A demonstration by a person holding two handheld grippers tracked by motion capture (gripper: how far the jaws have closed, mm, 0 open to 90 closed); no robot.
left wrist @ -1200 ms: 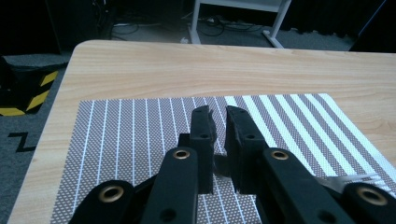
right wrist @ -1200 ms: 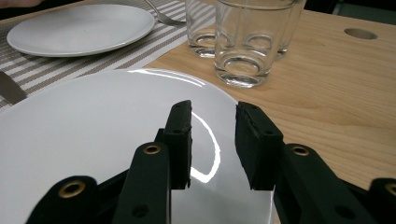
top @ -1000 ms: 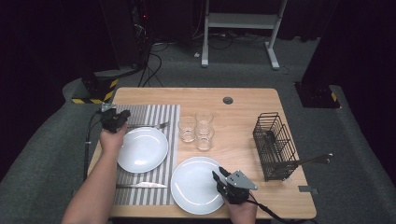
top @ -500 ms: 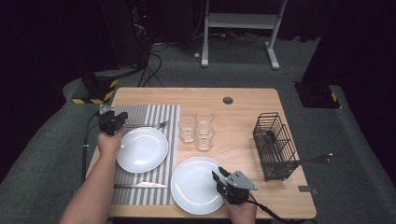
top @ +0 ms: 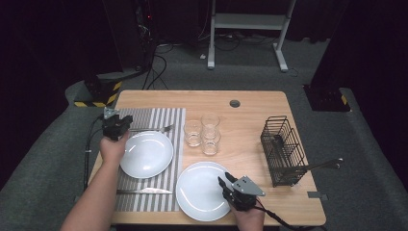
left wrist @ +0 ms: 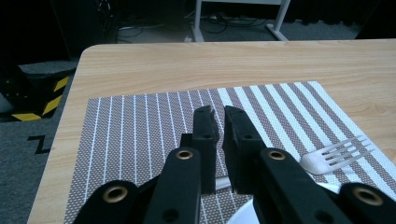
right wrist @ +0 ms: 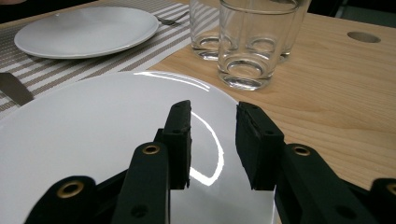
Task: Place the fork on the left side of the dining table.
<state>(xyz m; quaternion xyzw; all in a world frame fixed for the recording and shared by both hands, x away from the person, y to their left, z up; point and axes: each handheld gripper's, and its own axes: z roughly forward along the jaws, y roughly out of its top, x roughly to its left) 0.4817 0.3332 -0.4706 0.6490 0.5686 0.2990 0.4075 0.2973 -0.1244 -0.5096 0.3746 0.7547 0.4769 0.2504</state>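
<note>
Silver fork (left wrist: 334,156) — tines up, handle gripped — over striped placemat (left wrist: 140,126).

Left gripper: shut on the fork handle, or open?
Shut on the fork. In the left gripper view, the left gripper has its jaws almost together, with the fork's handle between them, over the striped placemat.

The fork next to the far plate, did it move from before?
Yes. The fork slid slightly toward the placemat's left edge, its handle clamped in the left gripper.
</note>
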